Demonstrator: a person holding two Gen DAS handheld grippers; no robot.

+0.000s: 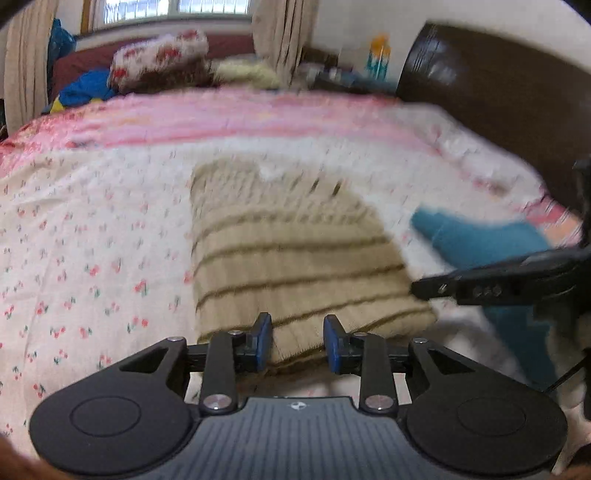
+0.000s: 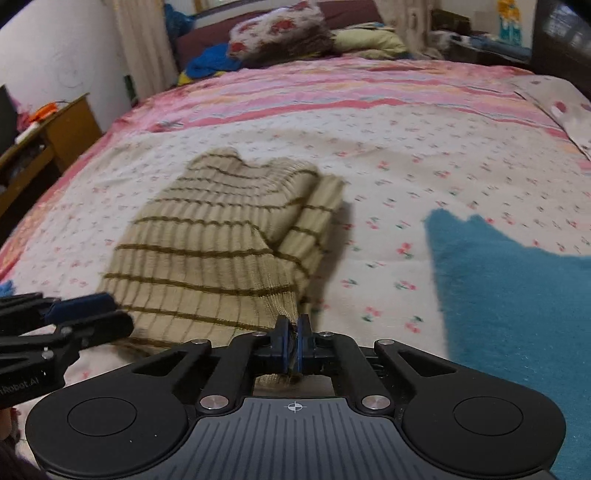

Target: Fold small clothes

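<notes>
**Inspector:** Where is the garment lying?

**Assistant:** The beige striped knit sweater (image 2: 218, 243) is lying on the floral bedsheet (image 2: 424, 158), partly folded, with one side doubled over along its right edge. A teal garment (image 2: 517, 302) is lying well apart to its right on the same sheet.

**Inspector:** And the right gripper?

**Assistant:** The right gripper (image 2: 294, 341) is pinching the sweater's near hem; its blue pads are pressing together with a sliver of knit showing between them.

**Inspector:** The left one?

**Assistant:** The left gripper (image 1: 297, 341) is hovering at the sweater's near edge with its fingers apart and nothing between them. The left view is blurring heavily, so whether the pads are touching the fabric cannot be told.

**Inspector:** Any markings?

**Assistant:** In the right view, the left tool's body is showing white lettering, cut off at the frame edge, reading roughly "Robot.AI". Each tool's grey ribbed face is carrying a small crosshair mark. No label is showing on the sweater.

**Inspector:** Surroundings?

**Assistant:** A pink striped blanket (image 2: 332, 88) is lying beyond the sheet, and a floral pillow (image 2: 277, 26) is resting at the far end.
</notes>
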